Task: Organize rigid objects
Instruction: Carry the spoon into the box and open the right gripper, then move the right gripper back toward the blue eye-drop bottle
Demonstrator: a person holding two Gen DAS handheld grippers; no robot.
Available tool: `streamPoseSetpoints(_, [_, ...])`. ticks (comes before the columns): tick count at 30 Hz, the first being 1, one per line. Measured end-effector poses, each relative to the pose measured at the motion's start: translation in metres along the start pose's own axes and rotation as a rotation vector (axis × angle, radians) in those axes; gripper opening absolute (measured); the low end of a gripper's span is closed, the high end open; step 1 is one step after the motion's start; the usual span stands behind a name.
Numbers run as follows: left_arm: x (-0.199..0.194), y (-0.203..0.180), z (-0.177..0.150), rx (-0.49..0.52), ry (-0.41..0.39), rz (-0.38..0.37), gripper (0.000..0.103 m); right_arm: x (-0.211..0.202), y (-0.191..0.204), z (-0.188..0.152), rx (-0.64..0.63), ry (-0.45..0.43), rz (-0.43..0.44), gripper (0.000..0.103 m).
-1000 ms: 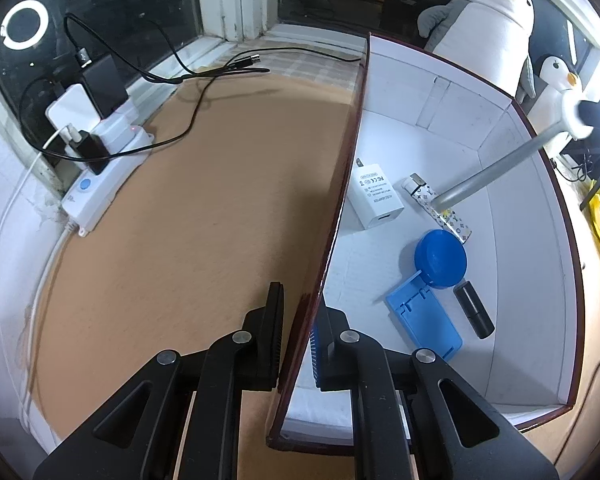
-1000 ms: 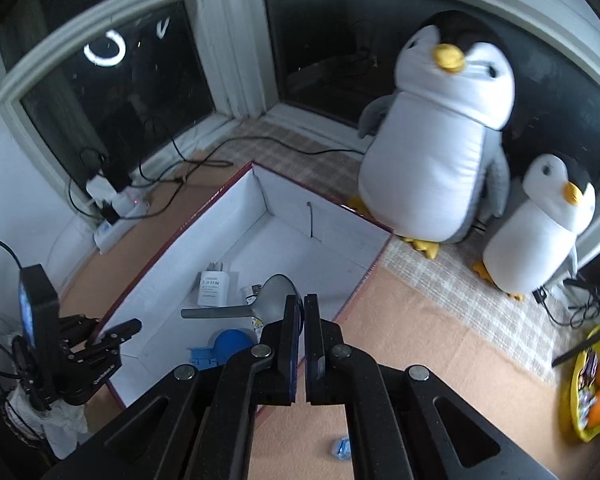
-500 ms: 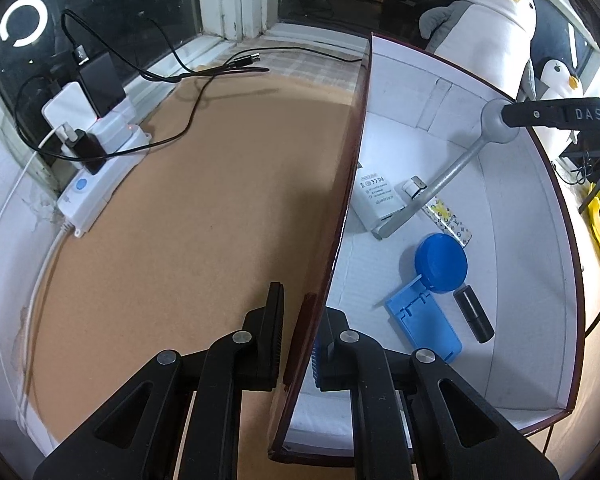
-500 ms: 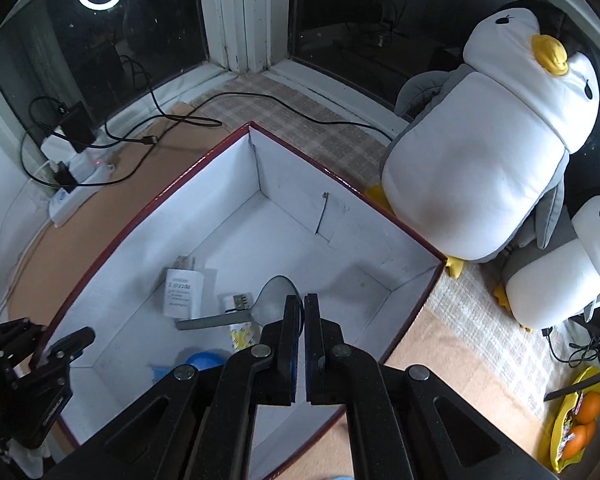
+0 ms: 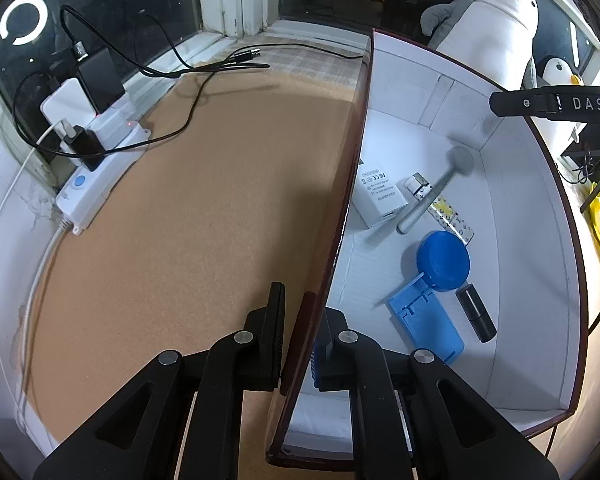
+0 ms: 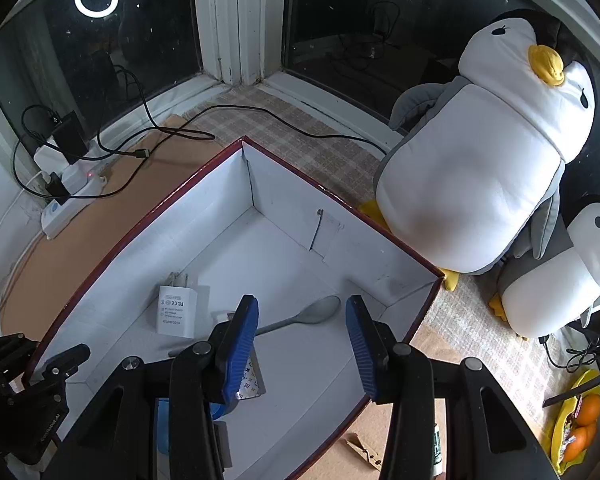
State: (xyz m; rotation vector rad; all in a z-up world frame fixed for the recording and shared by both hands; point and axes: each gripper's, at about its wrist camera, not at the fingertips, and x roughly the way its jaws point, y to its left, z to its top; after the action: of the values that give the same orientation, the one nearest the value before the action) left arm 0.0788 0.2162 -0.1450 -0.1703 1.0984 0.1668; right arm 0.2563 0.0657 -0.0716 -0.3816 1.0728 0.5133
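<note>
Over the box [image 6: 260, 184], right gripper [image 6: 302, 344] opening, empty, spoon [image 6: 308, 314] handle partly hidden, left gripper [image 5: 300, 336] clamping box wall.

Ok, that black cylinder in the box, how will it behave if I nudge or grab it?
The black cylinder lies on its side on the flat box floor, so a nudge probably rolls it. It looks smooth and rigid; a pinch across it could slip. Small, likely light.

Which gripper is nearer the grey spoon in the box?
Right. The right gripper hangs just above the grey spoon, jaws opening, nothing between them. The left gripper is shut on the box wall, farther off.
</note>
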Motion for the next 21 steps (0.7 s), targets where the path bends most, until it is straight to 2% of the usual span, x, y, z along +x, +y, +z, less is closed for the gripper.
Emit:
streamPoseSetpoints(9, [0.001,0.001,0.001,0.000,0.000,0.002,0.009,-0.010,0.000,-0.005,0.014,-0.024,0.014,0.042])
streamPoseSetpoints(18, [-0.003,0.001,0.000,-0.004,-0.004,0.006,0.009,-0.043,-0.013,-0.024,0.094,-0.096,0.066,0.042])
streamPoseSetpoints(21, [-0.005,0.002,-0.001,-0.002,-0.007,0.008,0.009,-0.052,-0.019,-0.037,0.111,-0.112,0.086,0.049])
